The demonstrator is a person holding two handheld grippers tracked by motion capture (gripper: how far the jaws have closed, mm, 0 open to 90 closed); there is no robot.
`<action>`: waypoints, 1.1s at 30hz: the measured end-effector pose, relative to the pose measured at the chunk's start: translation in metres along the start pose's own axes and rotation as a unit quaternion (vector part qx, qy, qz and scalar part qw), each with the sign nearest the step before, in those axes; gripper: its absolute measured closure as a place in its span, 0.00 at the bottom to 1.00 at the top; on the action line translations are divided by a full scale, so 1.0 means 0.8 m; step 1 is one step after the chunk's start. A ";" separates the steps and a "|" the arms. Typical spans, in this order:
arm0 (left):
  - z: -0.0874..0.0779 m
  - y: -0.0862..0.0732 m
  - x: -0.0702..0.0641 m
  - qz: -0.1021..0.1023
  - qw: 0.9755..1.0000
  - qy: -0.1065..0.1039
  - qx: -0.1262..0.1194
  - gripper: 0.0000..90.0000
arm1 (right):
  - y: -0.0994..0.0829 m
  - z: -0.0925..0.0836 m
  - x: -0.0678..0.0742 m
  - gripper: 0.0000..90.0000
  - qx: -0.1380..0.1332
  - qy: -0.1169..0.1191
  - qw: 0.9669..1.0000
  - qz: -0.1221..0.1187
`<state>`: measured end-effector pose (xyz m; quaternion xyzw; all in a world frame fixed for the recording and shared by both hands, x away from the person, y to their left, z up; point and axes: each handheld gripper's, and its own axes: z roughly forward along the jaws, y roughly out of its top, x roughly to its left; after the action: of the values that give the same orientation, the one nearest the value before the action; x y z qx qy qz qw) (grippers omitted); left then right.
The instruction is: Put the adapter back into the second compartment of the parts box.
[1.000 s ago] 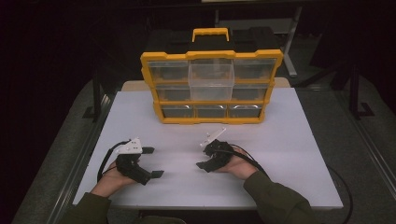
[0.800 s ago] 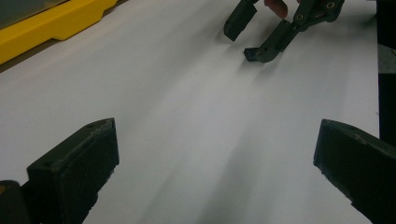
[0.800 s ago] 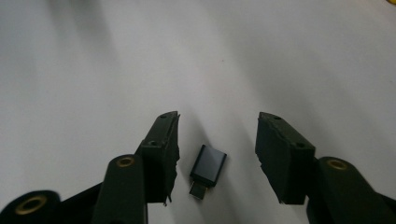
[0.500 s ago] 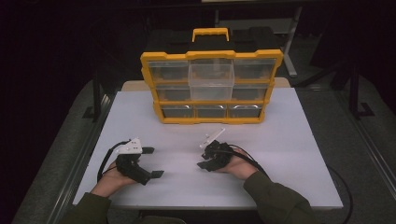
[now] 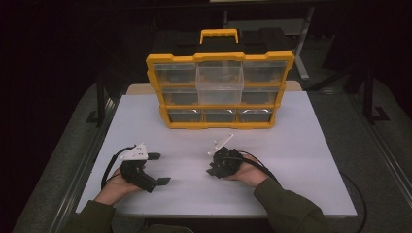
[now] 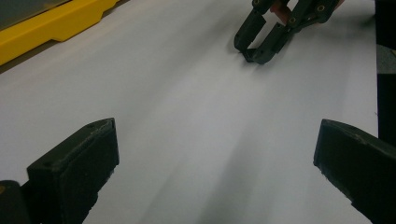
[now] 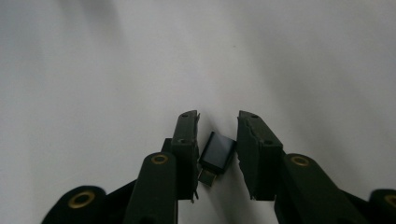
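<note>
- High view: since the earlier frame, the right gripper has been closing its jaws; both hands rest on the tabletop before the yellow organizer.
- Left gripper view: the left gripper stands spread wide over bare tabletop.
- Right gripper view: the jaws pinch a small dark adapter, its metal plug pointing back.

Left gripper: two black jaws are seen rising from the lower corners, set wide apart, with nothing but bare white table between them. Right gripper: shown farther off at the top, its black jaws angled down to the table surface and drawn close together at the tips, having just been closing; what lies between them cannot be made out. Yellow organiser case: its base edge is seen along the upper left corner, resting on the table.
</note>
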<state>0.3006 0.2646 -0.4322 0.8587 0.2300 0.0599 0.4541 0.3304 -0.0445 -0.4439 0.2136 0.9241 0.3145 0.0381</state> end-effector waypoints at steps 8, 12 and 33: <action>0.000 0.000 0.000 0.000 1.000 0.000 -0.001 0.00 | 0.000 0.000 0.000 0.79 0.002 -0.003 1.000 -0.001; 0.000 0.000 0.000 0.000 1.000 0.000 0.000 0.00 | 0.000 0.000 0.000 0.81 0.004 -0.005 1.000 -0.004; 0.000 0.000 -0.001 0.002 1.000 -0.001 0.000 0.00 | -0.001 -0.007 -0.004 0.83 0.006 0.000 1.000 0.000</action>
<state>0.3002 0.2641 -0.4323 0.8592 0.2277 0.0602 0.4542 0.3320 -0.0495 -0.4396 0.2137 0.9261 0.3088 0.0367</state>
